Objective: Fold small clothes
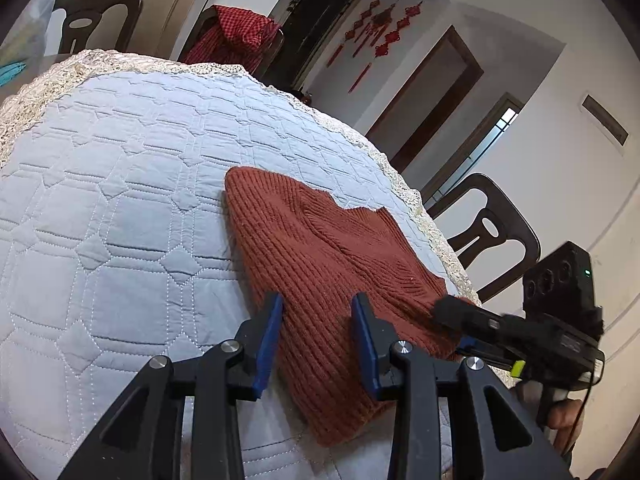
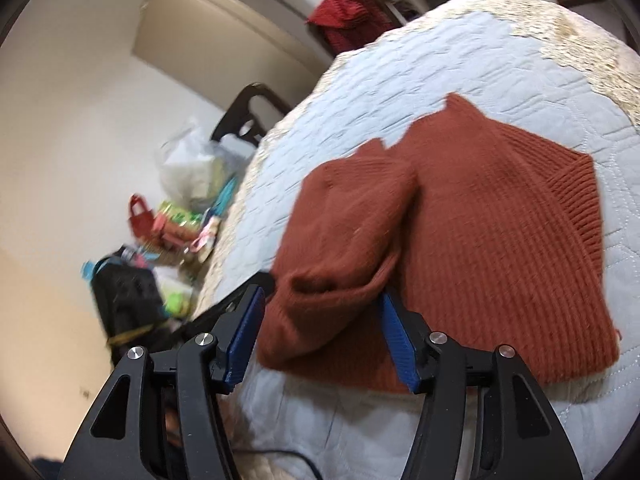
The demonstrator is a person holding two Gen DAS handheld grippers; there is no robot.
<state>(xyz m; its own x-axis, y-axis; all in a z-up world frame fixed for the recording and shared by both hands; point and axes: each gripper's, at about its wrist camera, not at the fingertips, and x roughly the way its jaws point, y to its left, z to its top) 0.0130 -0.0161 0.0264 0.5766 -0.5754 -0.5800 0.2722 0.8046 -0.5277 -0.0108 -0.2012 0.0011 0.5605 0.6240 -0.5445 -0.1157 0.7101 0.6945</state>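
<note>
A rust-red ribbed knit sweater [image 1: 320, 240] lies on the table's quilted pale-blue cover [image 1: 120, 200], near its lace-trimmed edge. My left gripper [image 1: 318, 308] hovers over the sweater's near part, its blue pads apart, the knit lying flat between and below them without being pinched. In the right wrist view the sweater [image 2: 500, 220] is spread out, with a sleeve [image 2: 344, 220] folded over onto its left side. My right gripper [image 2: 320, 300] stands wide open around the near end of that sleeve. In the left wrist view the right gripper [image 1: 444, 310] reaches the sweater's right edge.
Dark chairs [image 1: 496, 232] [image 1: 96, 16] stand around the table, one draped with a red checked cloth [image 1: 236, 36]. Bags and colourful clutter [image 2: 180, 220] lie on the floor to the left of the table, beside another chair [image 2: 248, 116]. The quilt's lace border [image 1: 400, 184] marks the table edge.
</note>
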